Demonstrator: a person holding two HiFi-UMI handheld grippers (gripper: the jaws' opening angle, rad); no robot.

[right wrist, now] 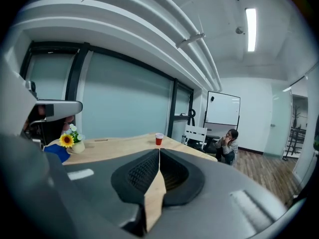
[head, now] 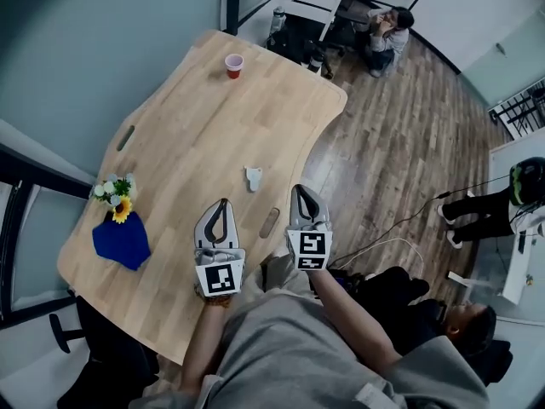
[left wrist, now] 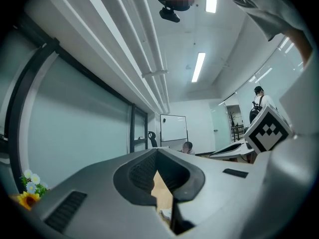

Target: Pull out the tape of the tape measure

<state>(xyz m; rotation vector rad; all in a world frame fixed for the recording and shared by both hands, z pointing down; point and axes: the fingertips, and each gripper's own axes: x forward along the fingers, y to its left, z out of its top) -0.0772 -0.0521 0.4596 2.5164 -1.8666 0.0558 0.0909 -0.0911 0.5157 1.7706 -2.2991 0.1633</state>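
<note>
The tape measure (head: 254, 178) lies on the wooden table (head: 196, 143). It is a small pale body, untouched, with bare wood on every side. We see it a little ahead of both grippers, roughly between the lines they point along. It lies closer to the table's curving right-hand edge than to the left one.

Near it, on our side, is a small brown oblong (head: 269, 222) that we cannot identify. Our left gripper (head: 223, 202) hangs over the near part of the table, its jaws pressed together with nothing between them. Our right gripper (head: 298, 189) sits beside it, about at the right-hand edge, its jaws likewise closed on nothing. The two grippers are apart from each other and from the tape measure.

The middle of the table is open wood. A red cup (head: 233, 65) stands well off, close to the far edge. By the left edge, a small bunch of flowers (head: 117, 196) stands next to a blue cloth (head: 122, 240). Past the far end, a white chair (head: 305, 7) and a crouching person (head: 387, 32) occupy the wooden floor (head: 400, 143).
</note>
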